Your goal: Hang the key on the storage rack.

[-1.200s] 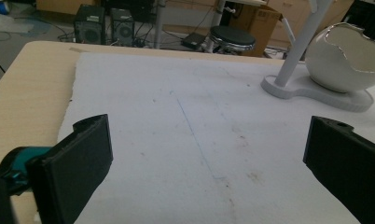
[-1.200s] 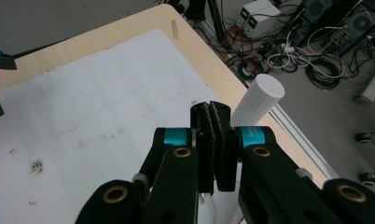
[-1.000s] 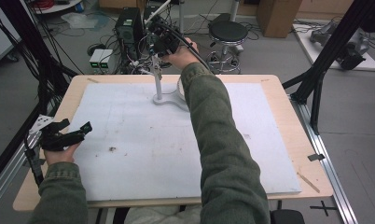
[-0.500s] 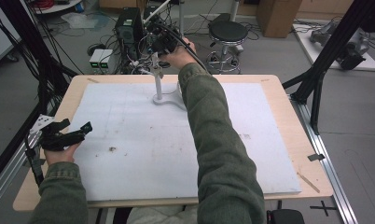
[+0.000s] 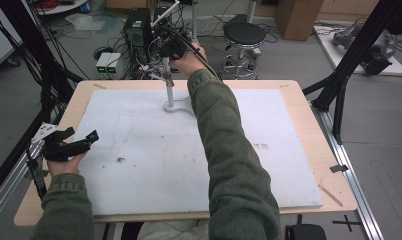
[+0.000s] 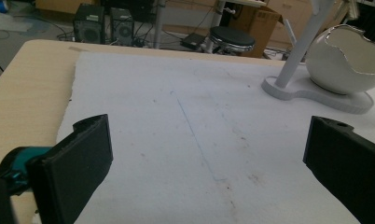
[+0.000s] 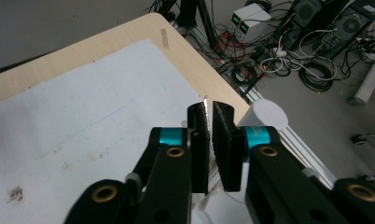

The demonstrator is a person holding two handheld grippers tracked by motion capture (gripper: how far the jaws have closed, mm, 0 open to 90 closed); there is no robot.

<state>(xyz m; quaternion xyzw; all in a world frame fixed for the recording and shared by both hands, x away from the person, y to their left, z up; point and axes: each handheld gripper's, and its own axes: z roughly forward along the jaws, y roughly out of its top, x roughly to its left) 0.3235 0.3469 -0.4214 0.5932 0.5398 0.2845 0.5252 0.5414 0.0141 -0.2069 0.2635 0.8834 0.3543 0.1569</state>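
Observation:
A white stand (image 5: pixel 176 106) with a thin upright post (image 5: pixel 168 87) sits at the far middle of the white mat (image 5: pixel 139 150). Its base also carries a white egg-shaped bowl (image 6: pixel 349 60). My right gripper (image 5: pixel 170 51) is at the top of the post. Its jaws have just been opening and stand a narrow gap apart (image 7: pixel 209 140), with a thin silvery strip (image 7: pixel 205 101) between them against the left pad. A white round post end (image 7: pixel 265 115) is beside the right jaw. My left gripper (image 5: pixel 86 140) rests at the table's left edge, wide open (image 6: pixel 209 140) with nothing between its jaws.
The wooden table (image 5: pixel 309 125) carries the stained mat. Behind the far edge are cables, power supplies (image 5: pixel 108 62), a computer case (image 5: pixel 139 27) and a stool (image 5: pixel 244 35). Black frame legs (image 5: pixel 339 85) stand to the right.

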